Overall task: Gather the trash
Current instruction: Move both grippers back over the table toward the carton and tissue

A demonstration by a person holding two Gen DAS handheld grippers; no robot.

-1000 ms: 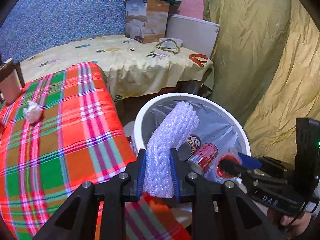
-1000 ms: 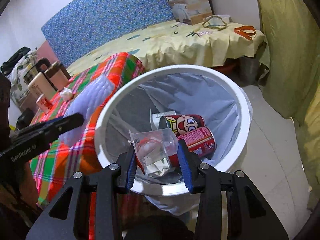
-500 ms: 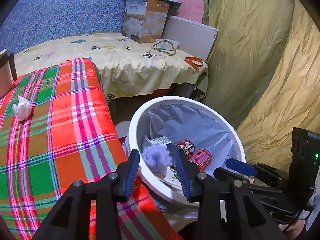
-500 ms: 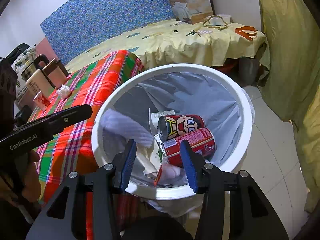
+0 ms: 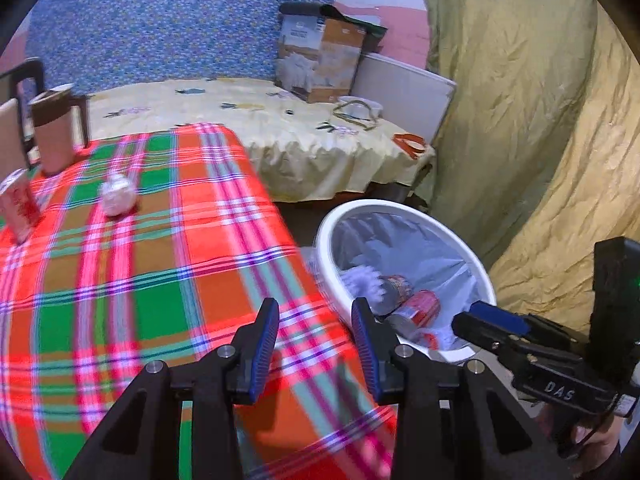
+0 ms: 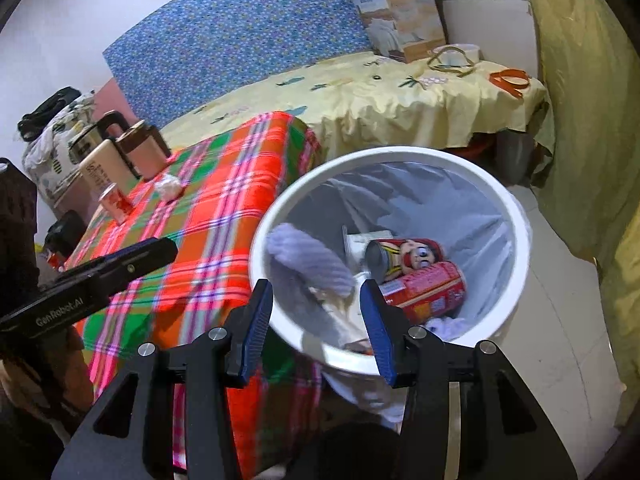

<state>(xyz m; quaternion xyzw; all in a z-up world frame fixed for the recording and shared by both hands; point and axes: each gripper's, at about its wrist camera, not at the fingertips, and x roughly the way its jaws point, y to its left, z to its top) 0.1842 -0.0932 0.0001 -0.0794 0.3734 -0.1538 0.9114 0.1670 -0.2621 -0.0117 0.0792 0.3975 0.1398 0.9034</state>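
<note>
Both tools, left tool and right tool, now gape empty: foam sleeve and plastic cup have dropped into the bin. A paper wad and can remain far left on the counter.

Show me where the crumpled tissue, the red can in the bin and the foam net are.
crumpled tissue (image 5: 117, 199): left wrist view, its middle.
red can (image 6: 426, 289): right wrist view, its side.
foam net (image 6: 308, 261): right wrist view, its ribbed middle.
</note>
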